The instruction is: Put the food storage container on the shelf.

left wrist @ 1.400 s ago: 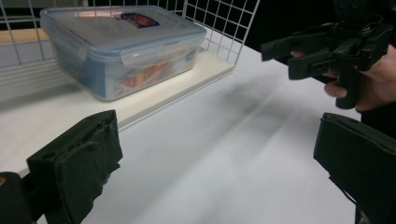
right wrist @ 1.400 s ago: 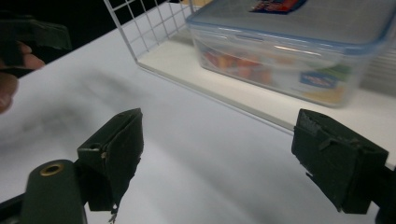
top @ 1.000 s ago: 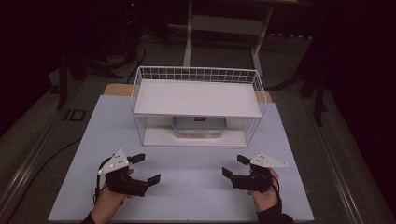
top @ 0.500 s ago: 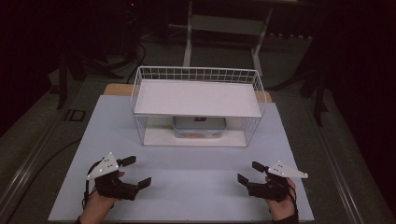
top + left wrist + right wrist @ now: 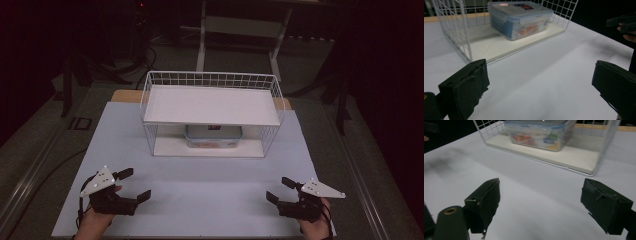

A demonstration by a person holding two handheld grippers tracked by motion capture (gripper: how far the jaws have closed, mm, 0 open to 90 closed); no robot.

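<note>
A clear plastic food box (image 5: 213,136) with a blue-rimmed lid sits on the lower board of a white wire shelf rack (image 5: 212,114); the same box (image 5: 520,18) (image 5: 540,133) has colourful contents. My left gripper (image 5: 134,184) (image 5: 541,92) rests open at the table's near left corner, nothing between its jaws. My right gripper (image 5: 281,189) (image 5: 540,206) rests open at the near right corner, also empty. Both point toward the rack, well short of it.
The white table (image 5: 200,175) spreads bare between the grippers and the rack. The rack's upper white shelf (image 5: 212,104) covers the box from above. Dark floor, cables and a metal stand (image 5: 240,30) lie beyond the table.
Both hands have drawn their grippers back toward the near table edge and outward to the corners. The jaws stay open. The box and rack have not moved.
</note>
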